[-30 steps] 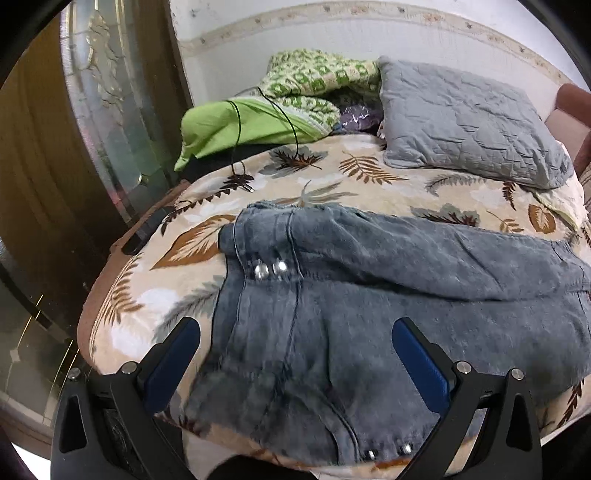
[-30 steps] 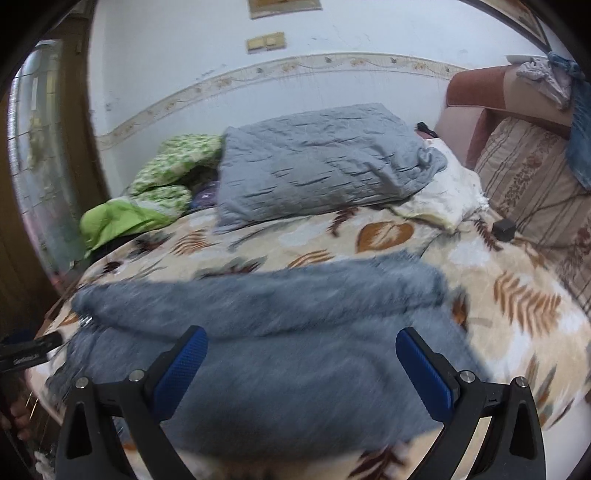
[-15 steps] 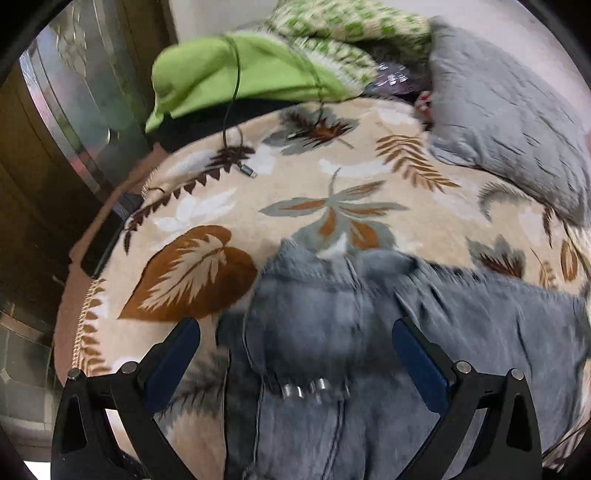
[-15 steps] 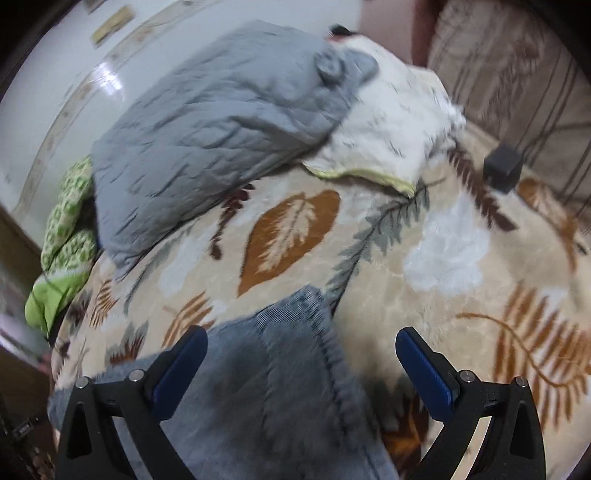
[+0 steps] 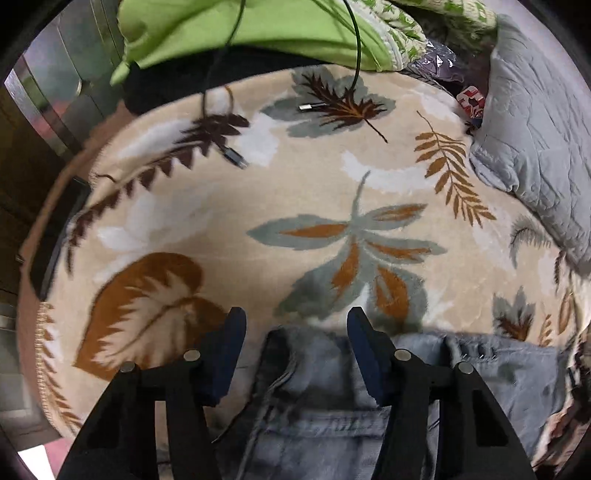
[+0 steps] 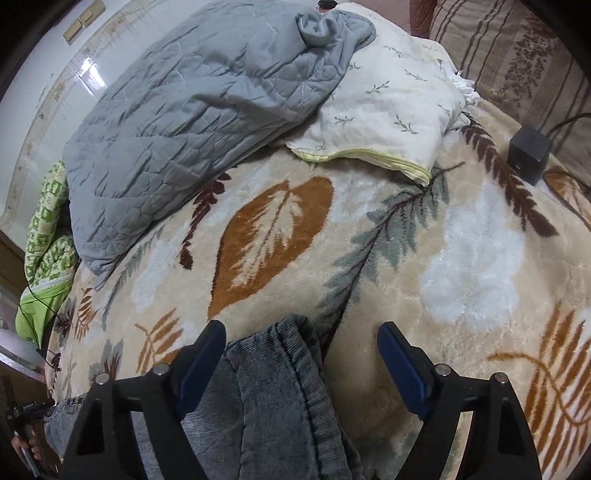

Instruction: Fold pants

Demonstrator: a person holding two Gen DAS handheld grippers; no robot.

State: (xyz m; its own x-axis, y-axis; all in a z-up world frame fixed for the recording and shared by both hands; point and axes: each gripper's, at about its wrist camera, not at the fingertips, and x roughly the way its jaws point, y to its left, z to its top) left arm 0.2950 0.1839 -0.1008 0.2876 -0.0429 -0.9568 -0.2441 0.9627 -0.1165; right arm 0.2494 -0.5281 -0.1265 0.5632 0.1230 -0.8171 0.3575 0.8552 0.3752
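Note:
Grey-blue denim pants lie flat on a leaf-patterned blanket. In the left wrist view the waistband corner (image 5: 306, 354) sits between the fingers of my left gripper (image 5: 295, 332), which stands partly closed around it, jaws still apart. In the right wrist view the leg hem (image 6: 280, 354) lies between the fingers of my right gripper (image 6: 299, 343), which is open with the hem nearer its left finger. Neither gripper pinches the cloth.
A grey quilted pillow (image 6: 192, 110) and a white pillow (image 6: 391, 110) lie at the far side. A black charger block (image 6: 528, 151) sits right. Green bedding (image 5: 240, 33) and loose cables (image 5: 314, 107) lie far left. The blanket (image 5: 332, 192) edge drops off left.
Both grippers moved forward and down to the far edge of the pants. The left gripper's jaws have narrowed around the waistband corner; the right gripper's jaws narrowed slightly around the hem.

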